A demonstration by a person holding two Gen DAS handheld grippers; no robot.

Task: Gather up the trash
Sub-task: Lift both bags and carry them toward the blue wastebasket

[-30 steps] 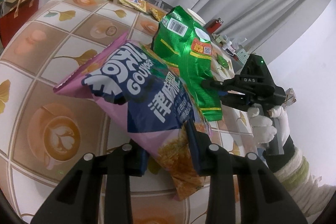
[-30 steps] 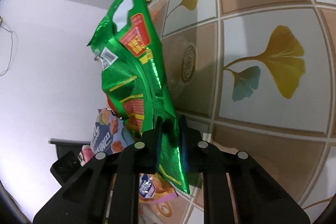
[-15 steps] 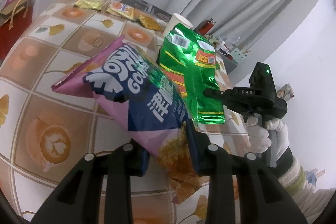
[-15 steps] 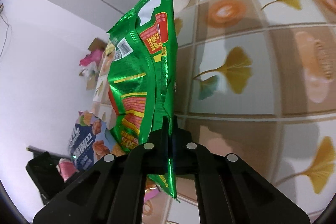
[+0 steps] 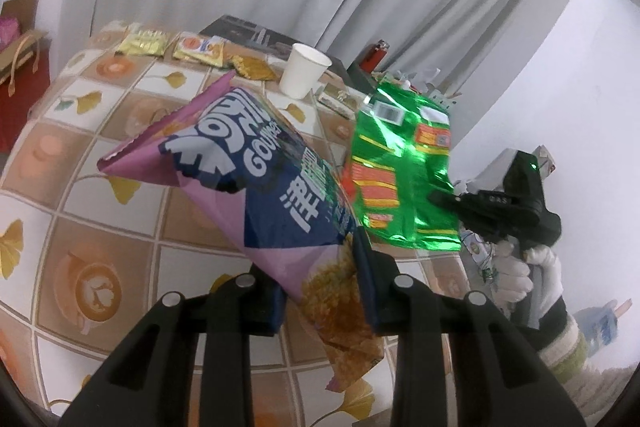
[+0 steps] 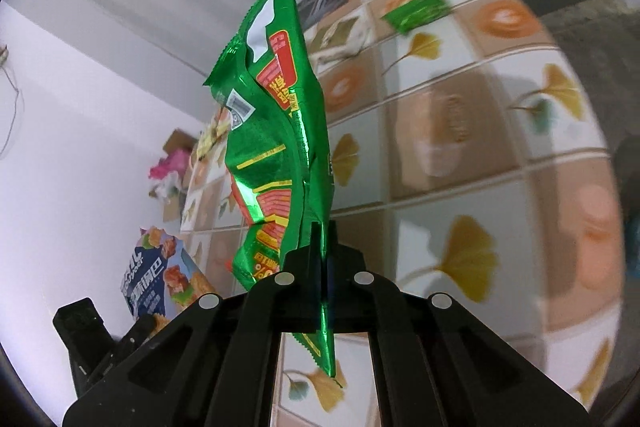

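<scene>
My left gripper (image 5: 320, 267) is shut on a purple and blue snack bag (image 5: 256, 183), held above the tiled table (image 5: 80, 195). My right gripper (image 6: 323, 239) is shut on a shiny green snack bag (image 6: 276, 147), held upright off the table. In the left wrist view the green bag (image 5: 404, 179) hangs to the right of the purple bag, with the right gripper (image 5: 440, 199) and a white-gloved hand behind it. In the right wrist view the purple bag (image 6: 156, 279) shows at lower left.
A white paper cup (image 5: 302, 75), yellow wrappers (image 5: 144, 43) and an orange packet (image 5: 200, 49) lie at the table's far side. A small green wrapper (image 6: 414, 13) lies on the far tiles. A red lighter (image 5: 376, 53) stands behind the cup. A red paper bag (image 5: 20, 75) stands at left.
Both grippers have lifted higher and drawn back from the table with their bags. The green bag has swung right, away from the purple bag. The right view has turned along the table.
</scene>
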